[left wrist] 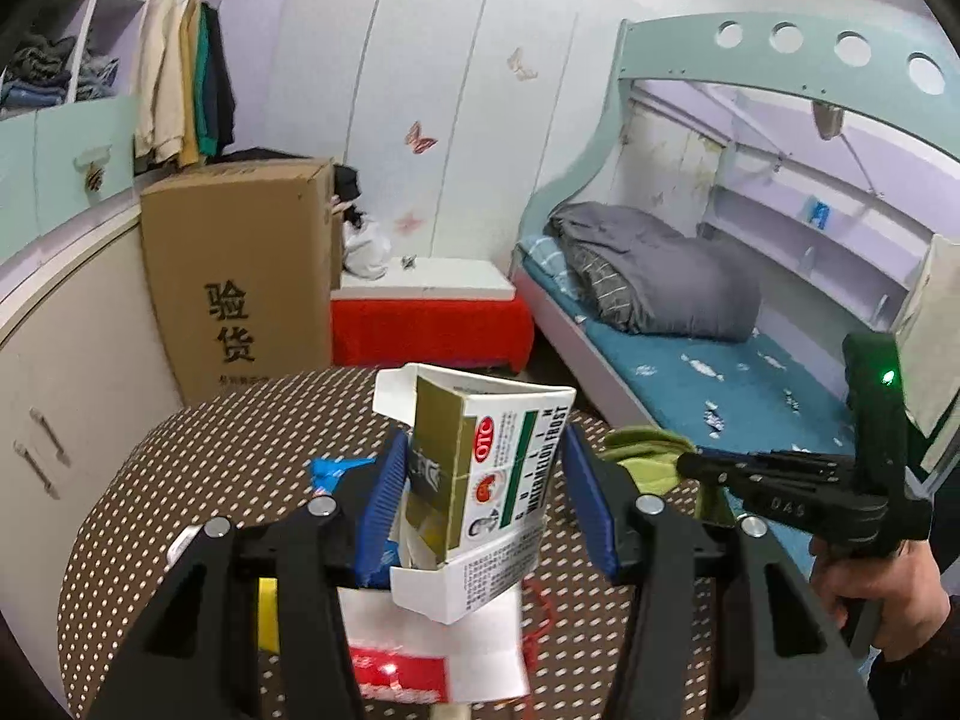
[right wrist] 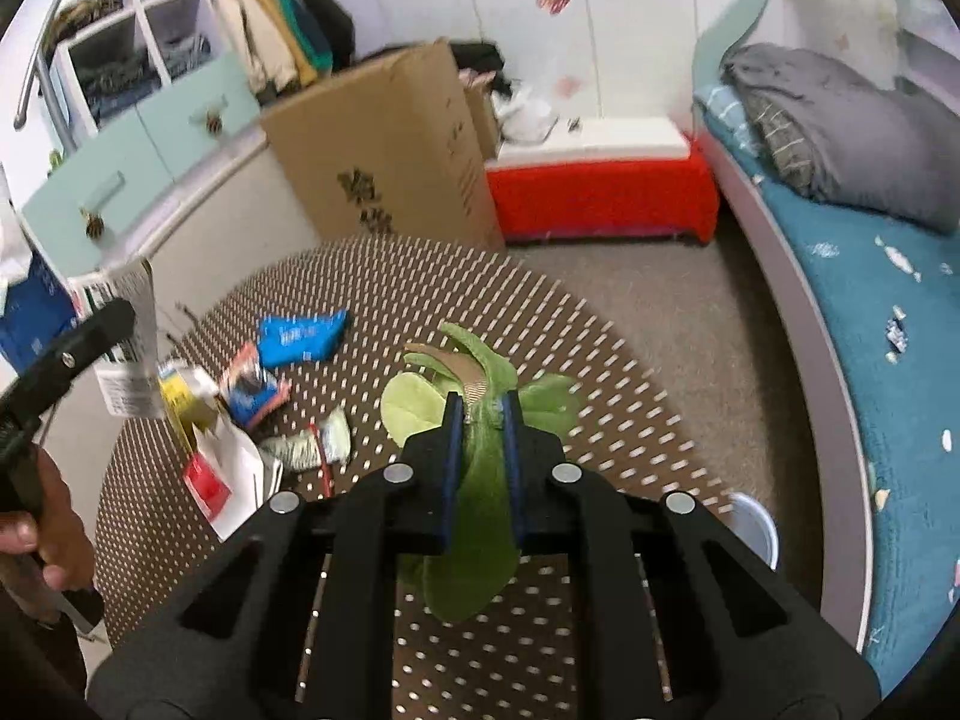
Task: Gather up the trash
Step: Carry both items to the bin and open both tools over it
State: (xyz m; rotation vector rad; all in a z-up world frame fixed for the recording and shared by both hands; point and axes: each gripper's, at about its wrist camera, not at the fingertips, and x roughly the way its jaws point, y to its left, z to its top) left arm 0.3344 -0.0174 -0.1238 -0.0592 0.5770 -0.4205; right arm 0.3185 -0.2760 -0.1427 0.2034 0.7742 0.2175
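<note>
Left gripper (left wrist: 480,492): jaws about half open, clamped on a white medicine carton (left wrist: 486,480), lifted above the dotted table (right wrist: 600,324). Right gripper (right wrist: 483,420): nearly closed, pinching green leafy scrap (right wrist: 480,516) over the table's centre. Blue wrapper (right wrist: 303,336) and other litter remain toward the left edge; no bin in view.

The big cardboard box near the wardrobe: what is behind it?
Behind the cardboard box hang clothes, and dark clothing shows past its right edge. The floor and wall directly behind stay covered.
</note>
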